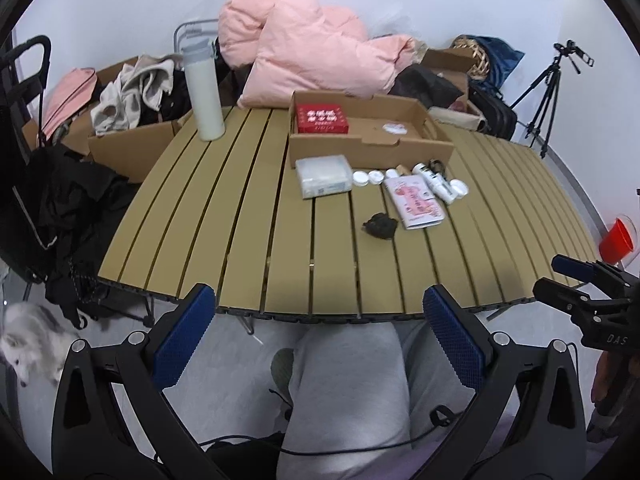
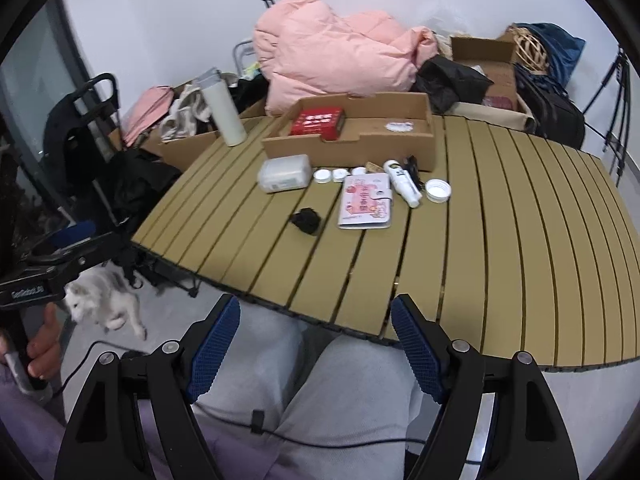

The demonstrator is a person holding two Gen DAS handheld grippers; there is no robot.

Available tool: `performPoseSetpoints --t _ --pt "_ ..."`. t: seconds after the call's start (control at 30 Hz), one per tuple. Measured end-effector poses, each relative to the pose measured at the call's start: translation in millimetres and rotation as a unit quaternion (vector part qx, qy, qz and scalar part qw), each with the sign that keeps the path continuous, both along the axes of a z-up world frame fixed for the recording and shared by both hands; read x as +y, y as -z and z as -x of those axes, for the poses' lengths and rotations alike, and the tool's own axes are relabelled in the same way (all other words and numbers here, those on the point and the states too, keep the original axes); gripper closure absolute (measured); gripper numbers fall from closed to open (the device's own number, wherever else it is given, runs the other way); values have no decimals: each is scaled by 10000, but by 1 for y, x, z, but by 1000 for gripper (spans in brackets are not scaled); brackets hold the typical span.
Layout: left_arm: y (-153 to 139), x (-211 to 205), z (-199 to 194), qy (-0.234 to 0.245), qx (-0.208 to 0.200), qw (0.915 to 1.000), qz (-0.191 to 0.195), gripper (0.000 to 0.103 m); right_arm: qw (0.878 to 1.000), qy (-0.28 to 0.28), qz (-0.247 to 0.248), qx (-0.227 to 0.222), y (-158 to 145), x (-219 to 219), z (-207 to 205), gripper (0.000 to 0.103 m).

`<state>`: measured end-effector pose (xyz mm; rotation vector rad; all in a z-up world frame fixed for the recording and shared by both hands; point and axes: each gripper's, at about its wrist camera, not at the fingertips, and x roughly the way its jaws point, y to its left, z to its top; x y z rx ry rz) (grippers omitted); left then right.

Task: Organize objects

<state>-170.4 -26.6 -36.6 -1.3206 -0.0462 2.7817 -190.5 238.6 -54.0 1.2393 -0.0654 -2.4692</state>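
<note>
A cardboard tray (image 1: 368,148) (image 2: 352,148) on the slatted table (image 1: 240,220) (image 2: 500,220) holds a red box (image 1: 322,119) (image 2: 318,121) and a small white disc (image 1: 394,128). In front of it lie a clear plastic box (image 1: 323,176) (image 2: 285,173), small white caps (image 1: 368,178) (image 2: 331,175), a pink notebook (image 1: 414,201) (image 2: 365,205), a white bottle (image 1: 434,182) (image 2: 402,182), a white lid (image 2: 438,191) and a black scrunchie (image 1: 380,225) (image 2: 305,220). My left gripper (image 1: 316,320) and right gripper (image 2: 314,334) are open and empty, below the table's near edge, over grey-trousered legs.
A tall white flask (image 1: 202,88) (image 2: 222,110) stands at the table's far left. A pink jacket (image 1: 304,44) (image 2: 336,56), boxes of clothes and bags crowd behind. A white dog (image 1: 28,340) (image 2: 104,300) is on the floor left. A tripod (image 1: 548,88) stands right.
</note>
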Motion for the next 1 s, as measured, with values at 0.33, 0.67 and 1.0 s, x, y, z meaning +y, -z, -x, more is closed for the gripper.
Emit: performPoseSetpoints --t 0.33,0.67,1.0 --pt "41 -21 85 -124 335 9989 -315 0 9975 -388 283 -528 49 -39 103 22" --pt "109 -35 219 34 -144 9941 -1077 45 9965 -310 538 -558 93 -109 248 37" --pt "129 -41 234 206 -336 9812 -1887 75 9910 -438 945 -841 119 -134 286 71"
